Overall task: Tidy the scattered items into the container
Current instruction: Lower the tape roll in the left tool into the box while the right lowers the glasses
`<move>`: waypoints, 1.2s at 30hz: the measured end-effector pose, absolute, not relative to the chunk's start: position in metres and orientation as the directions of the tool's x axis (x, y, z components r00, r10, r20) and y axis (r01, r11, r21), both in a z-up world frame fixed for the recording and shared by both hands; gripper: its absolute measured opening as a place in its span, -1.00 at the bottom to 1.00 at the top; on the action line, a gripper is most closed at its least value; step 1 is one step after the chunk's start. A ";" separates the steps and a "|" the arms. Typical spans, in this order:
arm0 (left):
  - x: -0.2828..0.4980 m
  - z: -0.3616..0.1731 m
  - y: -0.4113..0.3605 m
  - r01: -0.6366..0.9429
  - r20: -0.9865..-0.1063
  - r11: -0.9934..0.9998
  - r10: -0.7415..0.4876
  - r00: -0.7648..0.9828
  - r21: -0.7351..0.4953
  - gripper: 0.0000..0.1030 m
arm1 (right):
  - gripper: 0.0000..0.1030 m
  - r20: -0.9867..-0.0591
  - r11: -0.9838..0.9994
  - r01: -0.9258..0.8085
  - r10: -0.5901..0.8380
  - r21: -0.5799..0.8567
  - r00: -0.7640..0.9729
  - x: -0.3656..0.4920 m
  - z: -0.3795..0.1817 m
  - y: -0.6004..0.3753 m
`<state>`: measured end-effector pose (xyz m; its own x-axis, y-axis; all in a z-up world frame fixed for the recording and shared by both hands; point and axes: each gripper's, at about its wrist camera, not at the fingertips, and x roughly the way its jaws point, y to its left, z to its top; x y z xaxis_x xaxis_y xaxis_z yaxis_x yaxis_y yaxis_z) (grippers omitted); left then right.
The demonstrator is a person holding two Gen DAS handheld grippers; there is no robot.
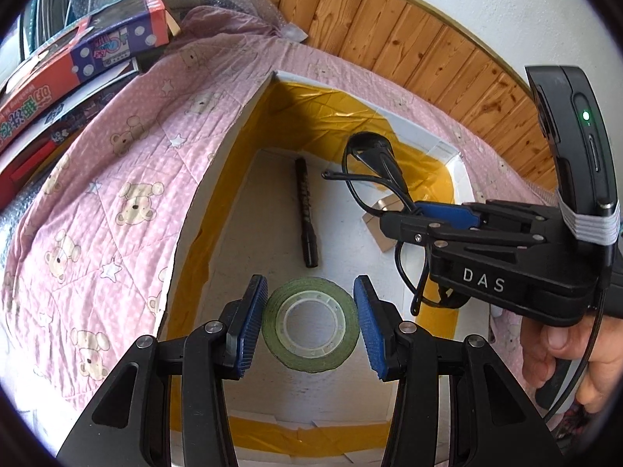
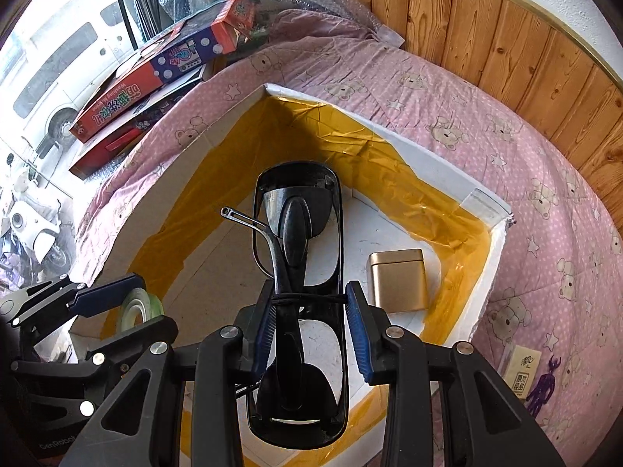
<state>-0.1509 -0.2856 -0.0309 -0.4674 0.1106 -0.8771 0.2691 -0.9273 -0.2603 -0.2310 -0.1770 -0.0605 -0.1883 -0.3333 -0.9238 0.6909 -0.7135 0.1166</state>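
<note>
A home bedroom is suggested: a pink bear-print quilt [image 2: 486, 124] is spread beneath wood wall panelling [image 2: 506, 39], with toy boxes [image 2: 155, 74] stacked far left.

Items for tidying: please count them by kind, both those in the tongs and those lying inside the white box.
Tape roll: 1
Glasses: 1
Black pen: 1
Gold tin: 1
Total: 4

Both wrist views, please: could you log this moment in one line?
left gripper: holds tape roll | right gripper: holds glasses | both over box | inside: pen, gold tin
</note>
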 end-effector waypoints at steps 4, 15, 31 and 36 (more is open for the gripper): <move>-0.159 -0.041 -0.283 0.245 -0.903 -0.936 0.139 -0.407 -0.254 -0.07 | -0.29 -0.944 -0.715 0.691 -0.292 0.108 -0.155 -0.243 -0.070 -0.190; -0.177 -0.056 -0.284 0.219 -0.932 -0.945 0.163 -0.323 -0.241 -0.07 | -0.29 -0.974 -0.755 0.643 -0.220 0.129 -0.063 -0.278 -0.096 -0.208; -0.179 -0.068 -0.291 0.224 -0.948 -0.943 0.186 -0.260 -0.246 -0.04 | -0.23 -0.982 -0.786 0.613 -0.171 0.086 -0.081 -0.276 -0.104 -0.216; -0.173 -0.067 -0.292 0.236 -0.950 -0.942 0.178 -0.258 -0.240 -0.04 | -0.08 -0.979 -0.784 0.614 -0.185 0.092 -0.090 -0.265 -0.095 -0.208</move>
<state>-0.1725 -0.2924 -0.0675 -0.2584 0.1778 -0.9495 0.2355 -0.9417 -0.2404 -0.2652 -0.2076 -0.0946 -0.0896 -0.1847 -0.9787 0.6142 -0.7838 0.0917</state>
